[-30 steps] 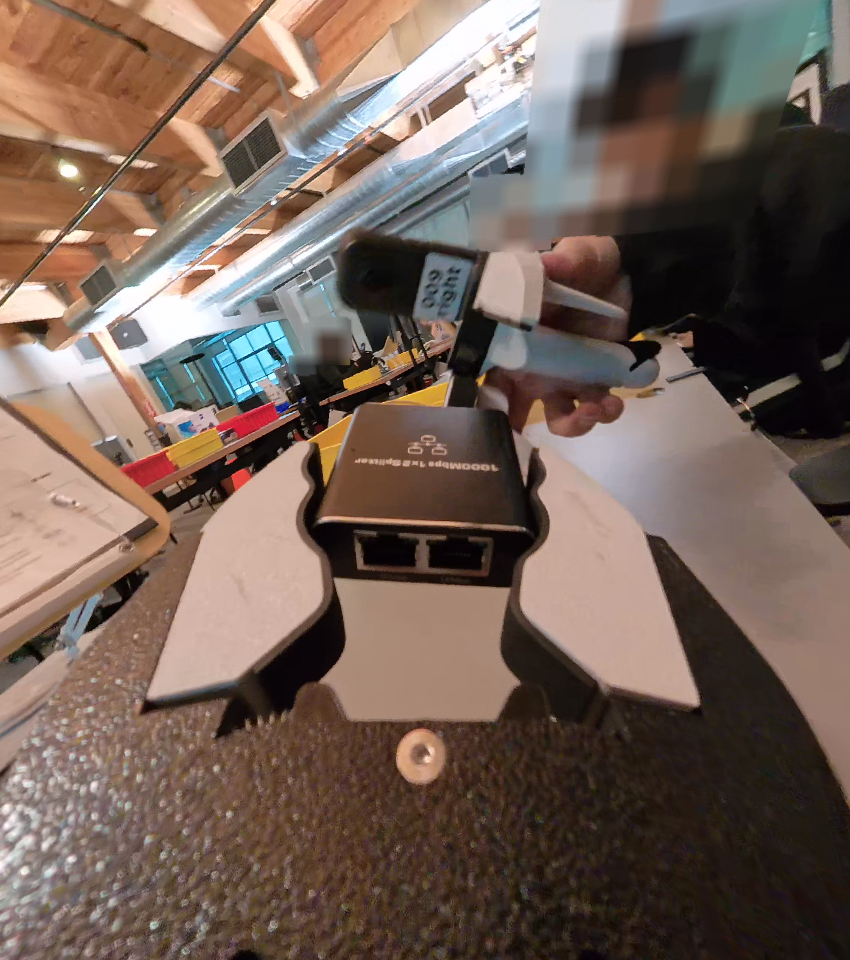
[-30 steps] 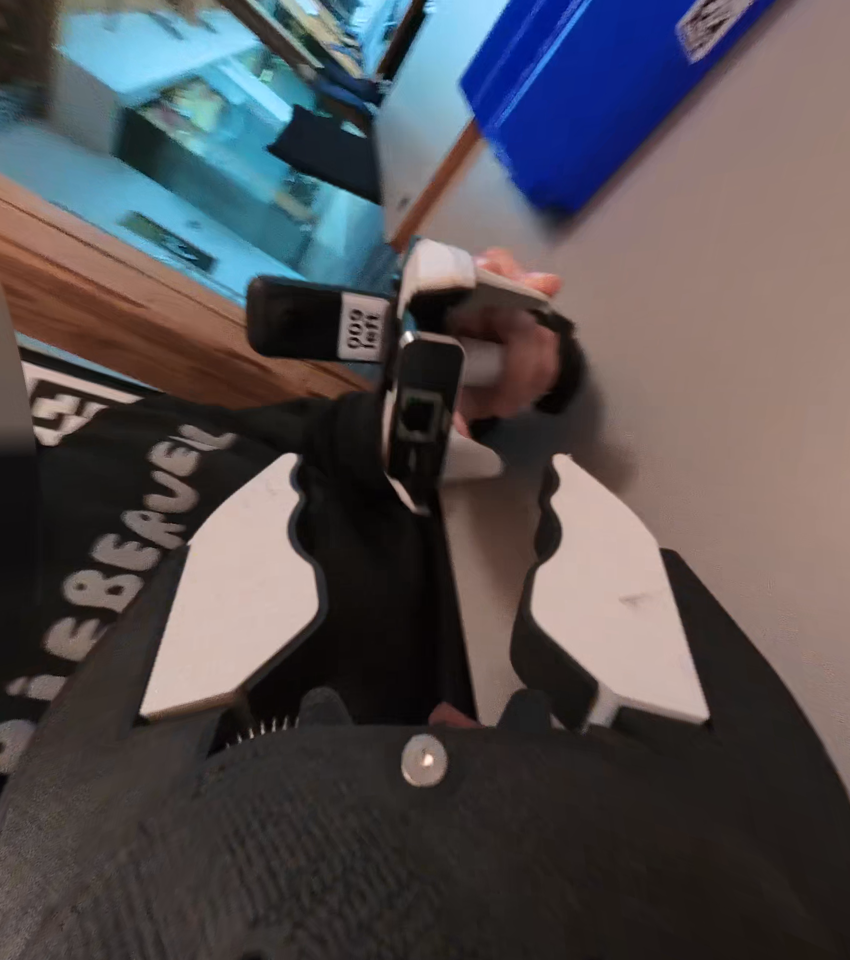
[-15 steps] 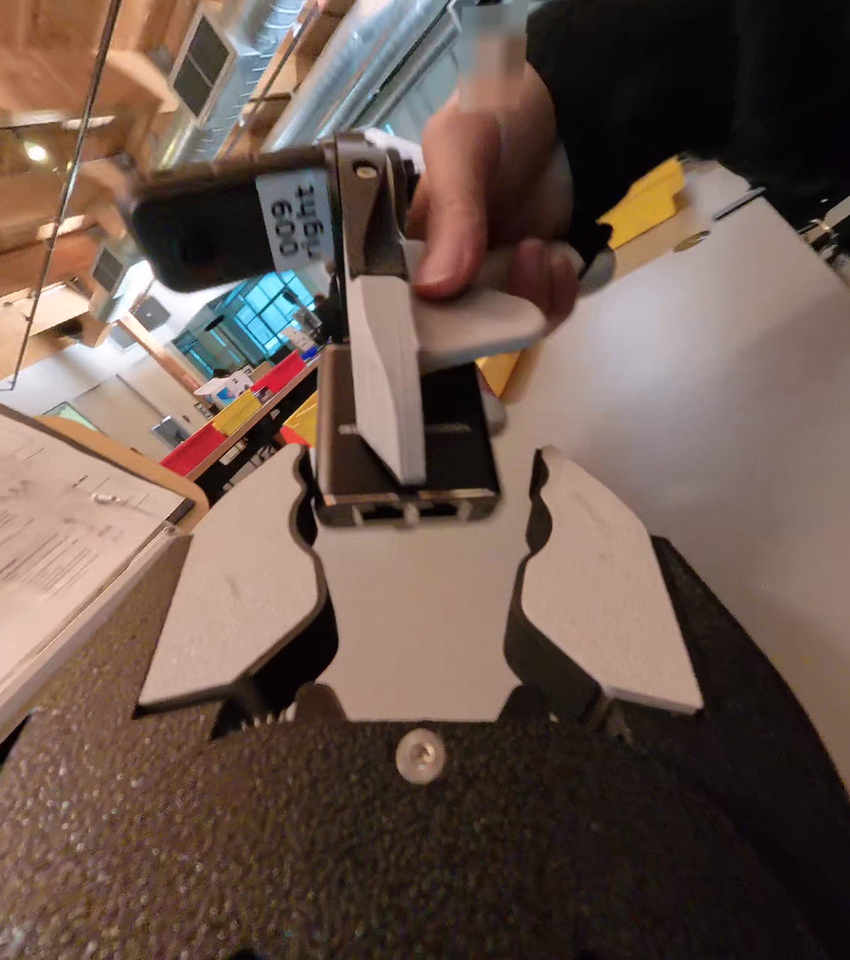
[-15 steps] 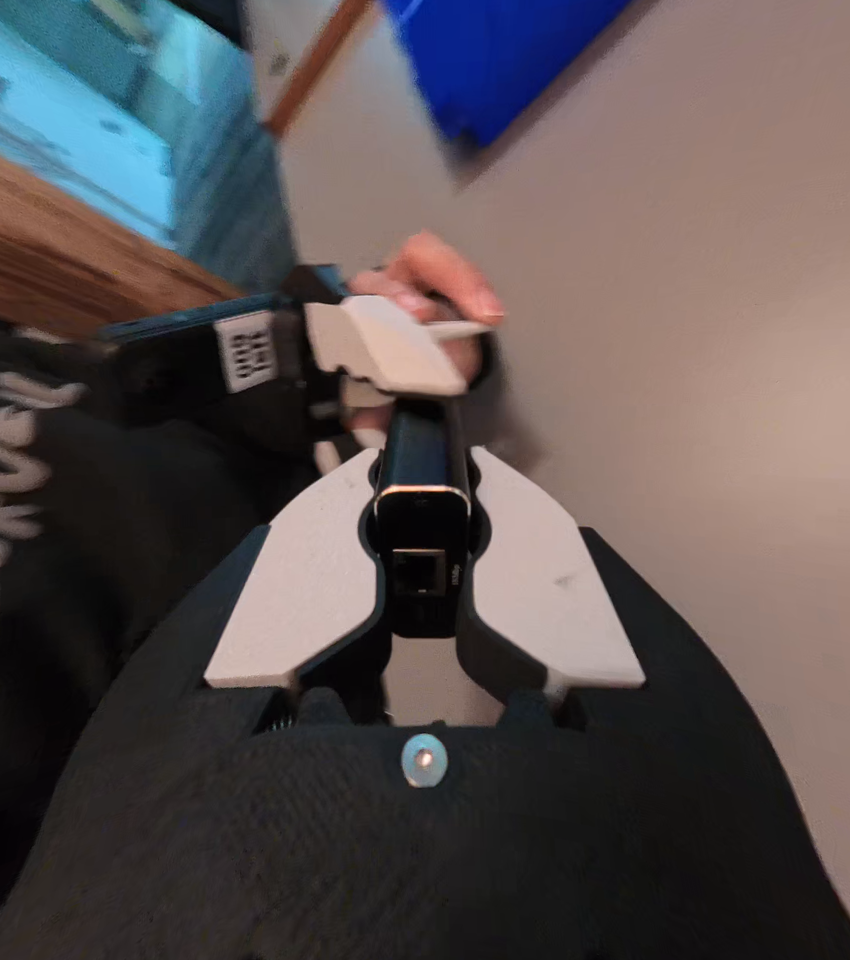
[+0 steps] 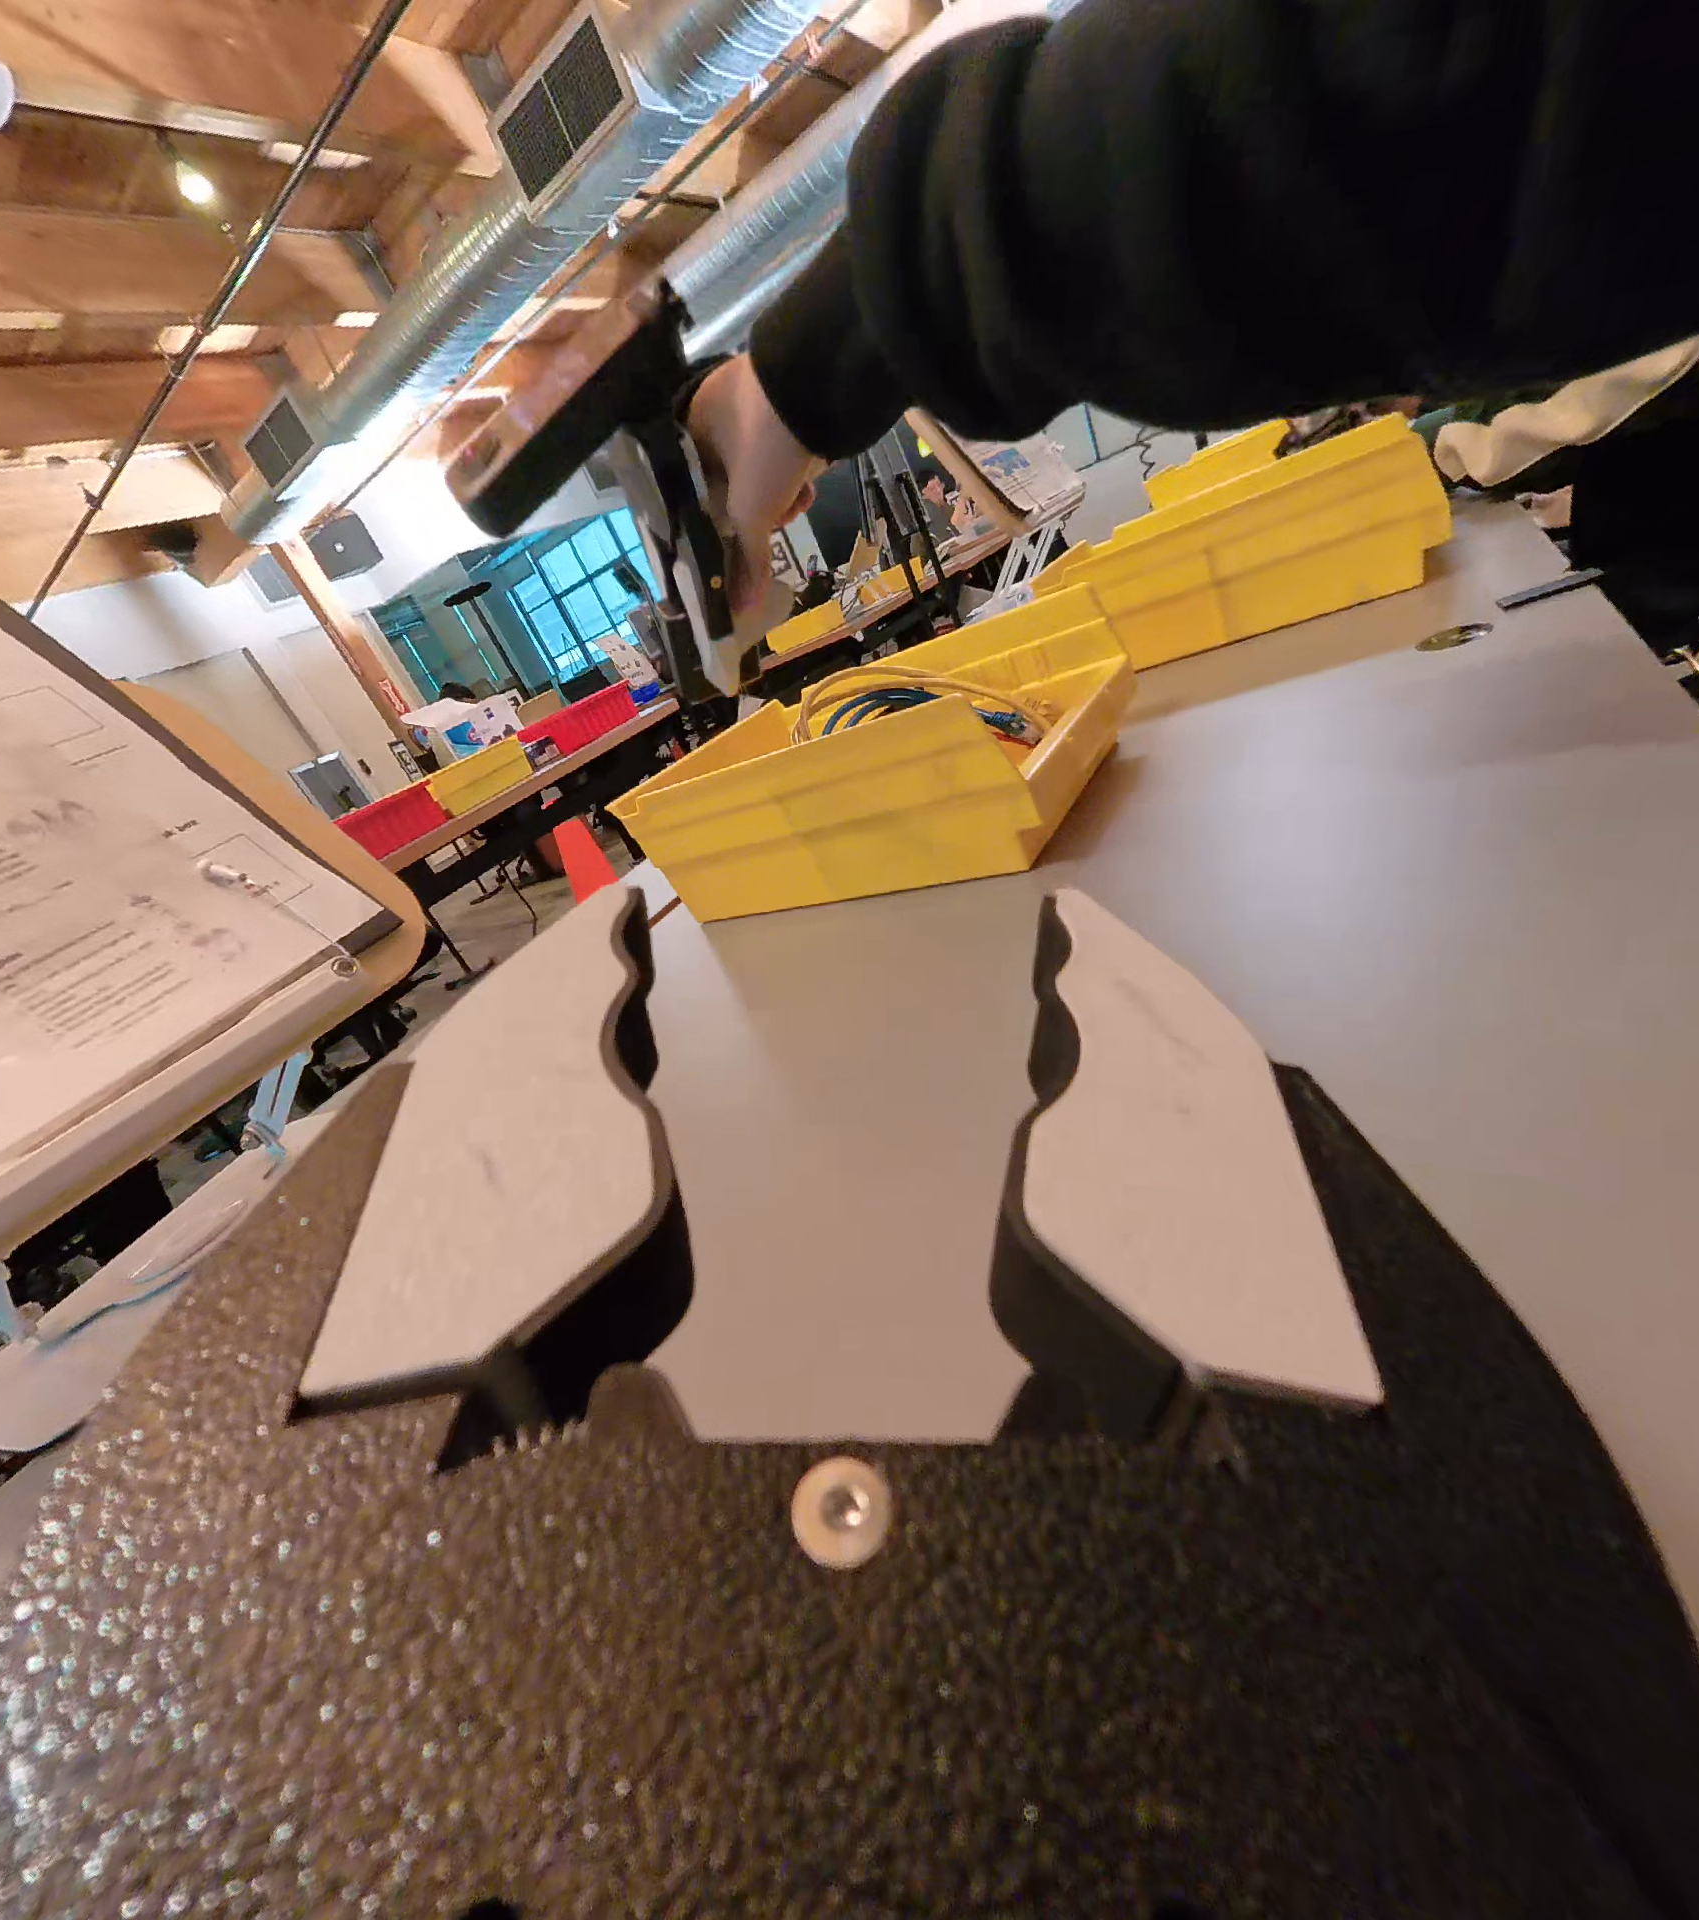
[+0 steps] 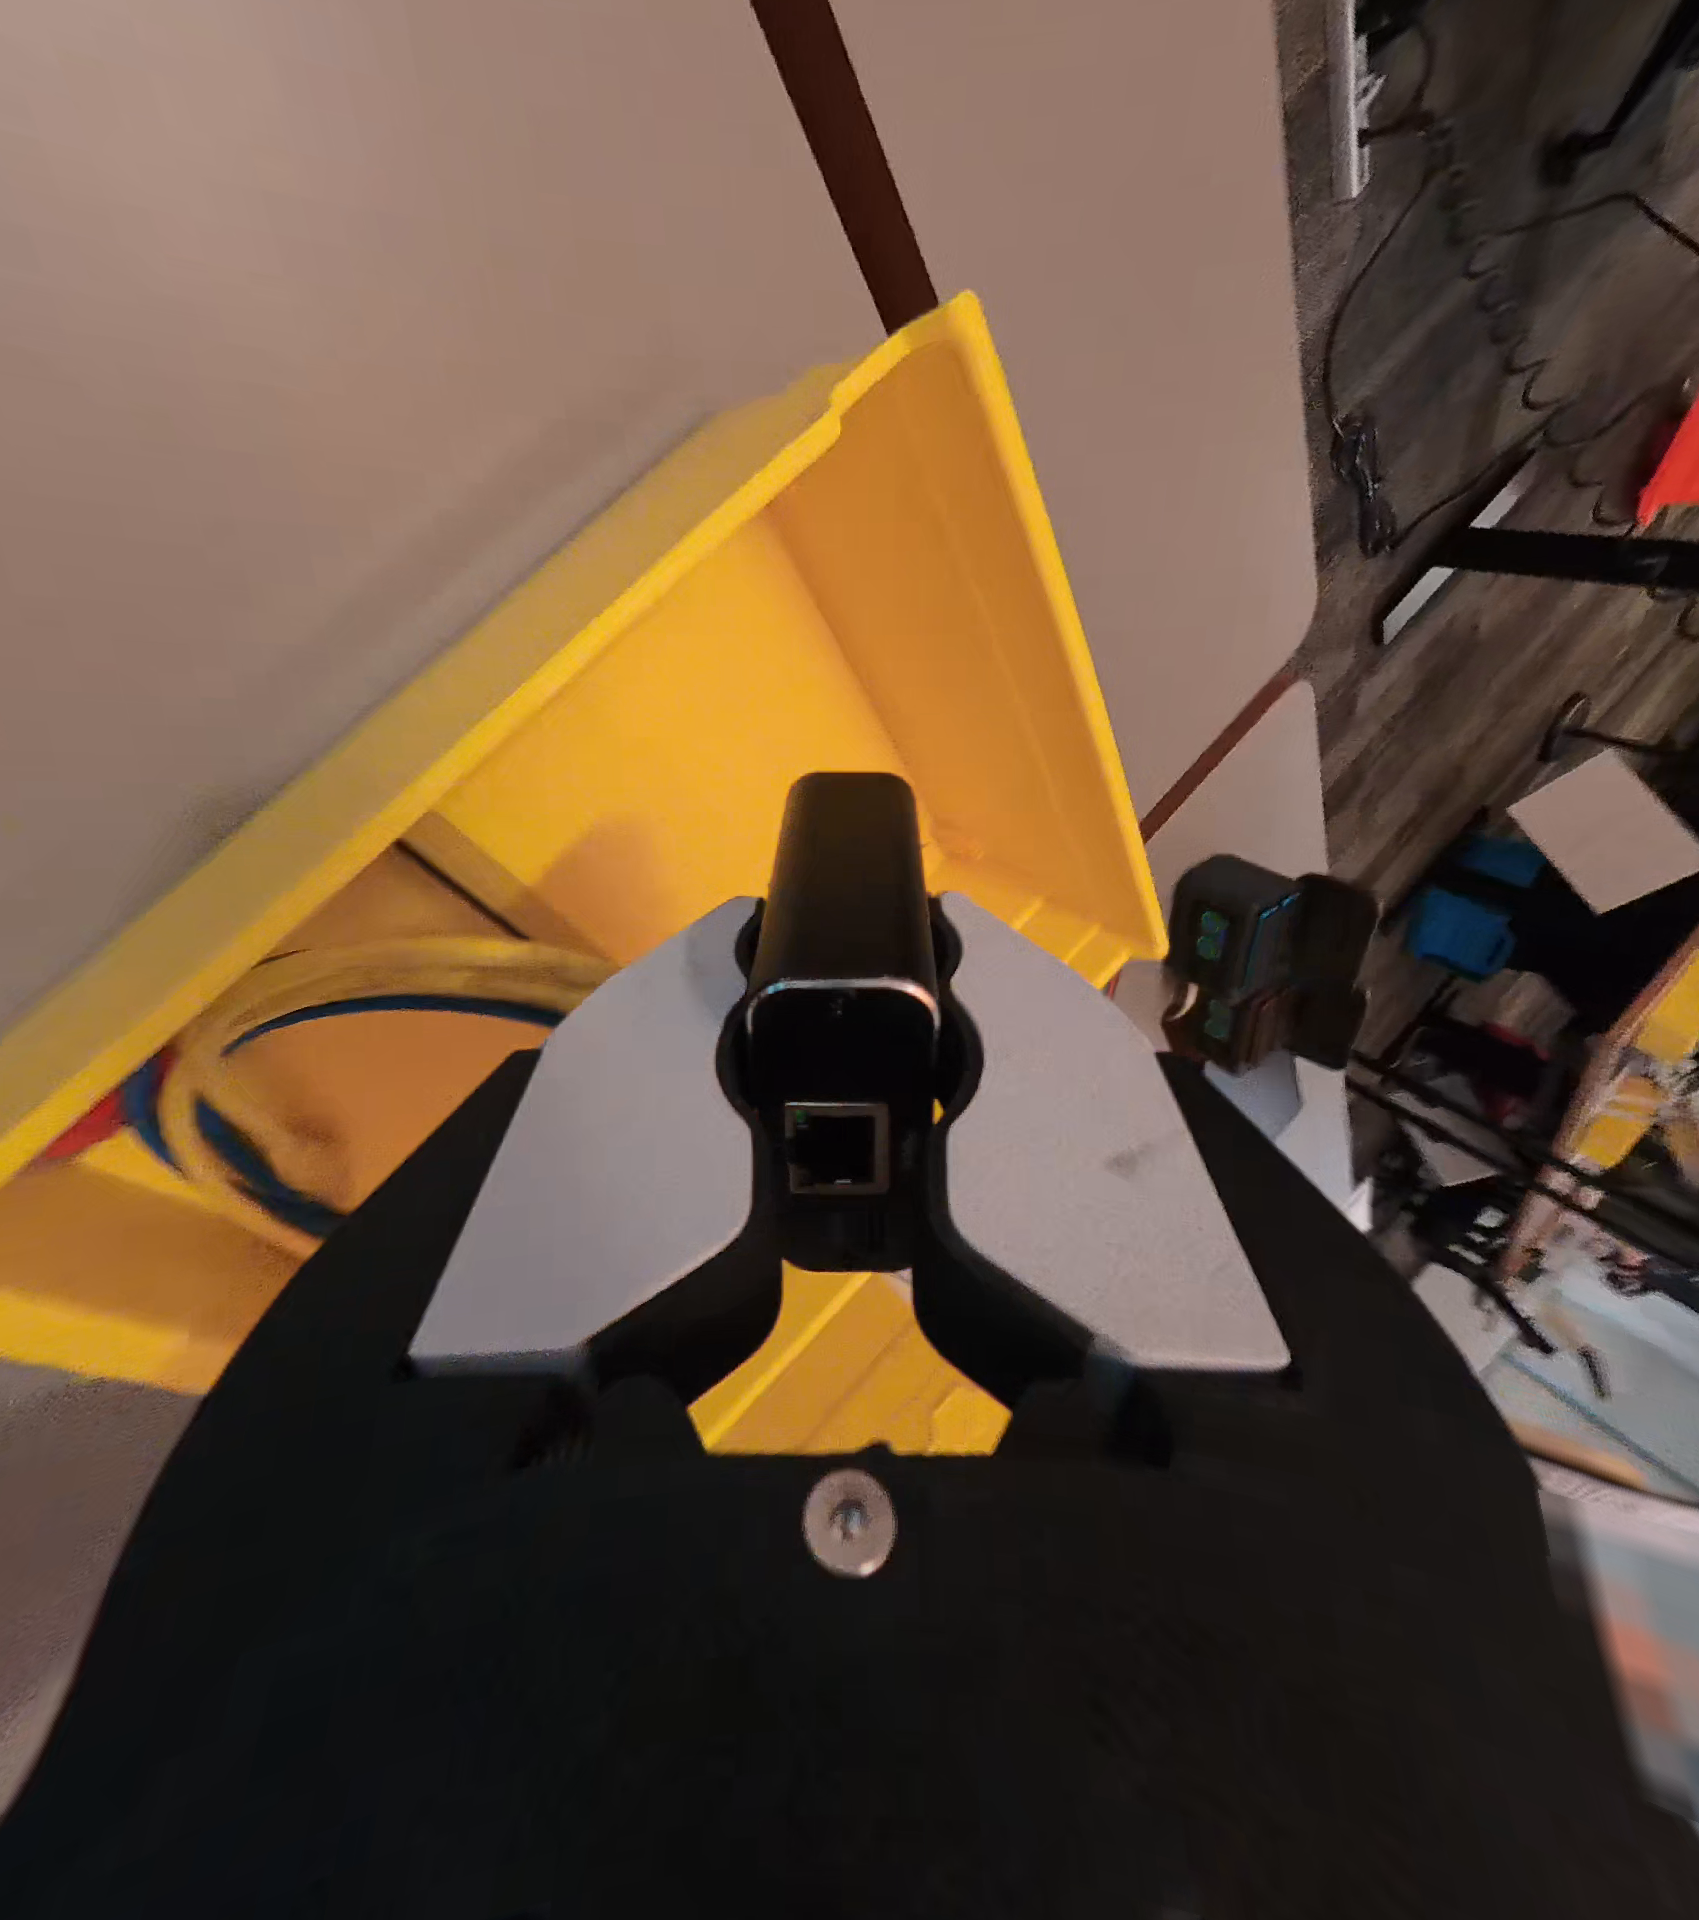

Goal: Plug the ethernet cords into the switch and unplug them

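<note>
Grey table [image 5: 1344,935] | left hand-held gripper [image 5: 840,1039] wide, empty | right hand-held gripper [image 6: 845,1049] clamps switch [image 6: 845,997], far end hidden

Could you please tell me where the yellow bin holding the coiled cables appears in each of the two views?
Left wrist view: yellow bin on the table, upper middle, beyond the open fingers.
Right wrist view: yellow bin tilted across the centre-left, behind the switch.
Shared landmark: the coiled cables inside it.

bin [image 5: 855,831]: on the bench [image 5: 1344,935], 12 o'clock of left gripper [image 5: 840,1023]
cords [image 5: 886,707]: coiled inside bin
switch [image 6: 845,997]: between right gripper [image 6: 850,1023] jaws, over the bin
</note>
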Demonstrator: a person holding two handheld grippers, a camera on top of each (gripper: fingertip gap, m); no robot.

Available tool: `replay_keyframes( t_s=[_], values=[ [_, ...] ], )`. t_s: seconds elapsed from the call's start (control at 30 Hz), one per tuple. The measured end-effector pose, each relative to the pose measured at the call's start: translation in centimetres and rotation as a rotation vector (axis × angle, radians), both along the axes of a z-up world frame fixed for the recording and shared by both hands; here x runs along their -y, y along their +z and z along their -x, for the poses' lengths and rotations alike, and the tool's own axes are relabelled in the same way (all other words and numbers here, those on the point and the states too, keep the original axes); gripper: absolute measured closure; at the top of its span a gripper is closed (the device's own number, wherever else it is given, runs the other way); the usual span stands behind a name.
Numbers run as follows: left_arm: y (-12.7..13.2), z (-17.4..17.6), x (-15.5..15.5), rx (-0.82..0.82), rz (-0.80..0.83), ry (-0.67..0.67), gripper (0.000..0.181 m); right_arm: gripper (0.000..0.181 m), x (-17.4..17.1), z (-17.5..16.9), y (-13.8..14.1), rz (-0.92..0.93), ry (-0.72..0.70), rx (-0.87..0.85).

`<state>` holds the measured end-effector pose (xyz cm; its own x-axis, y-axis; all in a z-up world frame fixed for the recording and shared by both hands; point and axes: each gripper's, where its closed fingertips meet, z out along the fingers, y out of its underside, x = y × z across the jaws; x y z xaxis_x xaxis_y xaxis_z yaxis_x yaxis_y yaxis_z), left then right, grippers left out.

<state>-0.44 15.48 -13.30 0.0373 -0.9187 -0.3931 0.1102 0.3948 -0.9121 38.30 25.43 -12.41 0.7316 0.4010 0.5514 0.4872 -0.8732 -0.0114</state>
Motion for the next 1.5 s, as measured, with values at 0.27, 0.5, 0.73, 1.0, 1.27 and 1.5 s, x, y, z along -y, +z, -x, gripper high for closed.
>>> replay_keyframes(
  t_s=[0.27,0.5,0.73,1.0,1.27,1.5],
  values=[
    [-0.9,-0.3,-1.2,-0.054,-0.046,0.085,0.12,0.155,-1.5,-0.9,-6.8,0.247,0.057,0.017],
    [-2.5,-0.8,-1.6,-0.15,0.048,0.071,0.117,0.146,-2.0,-1.4,-6.2,0.189,0.048,0.023],
    [-2.9,-0.9,-2.0,-0.166,0.049,0.1,0.119,0.135,2.9,-0.3,1.5,-0.311,-0.078,-0.088],
    [-4.8,-5.6,-1.5,-0.327,0.258,0.204,0.124,0.111,20.0,-5.1,-0.7,-0.737,-0.439,-0.223],
    [-4.9,-20.9,2.9,-0.466,0.417,0.124,0.114,0.144,20.9,-6.3,-6.1,-0.813,-0.51,-0.386],
    [-5.0,-28.1,1.2,-0.452,0.495,0.241,0.121,0.173,19.9,-6.3,-7.2,-0.883,-0.557,-0.388]
  ],
)
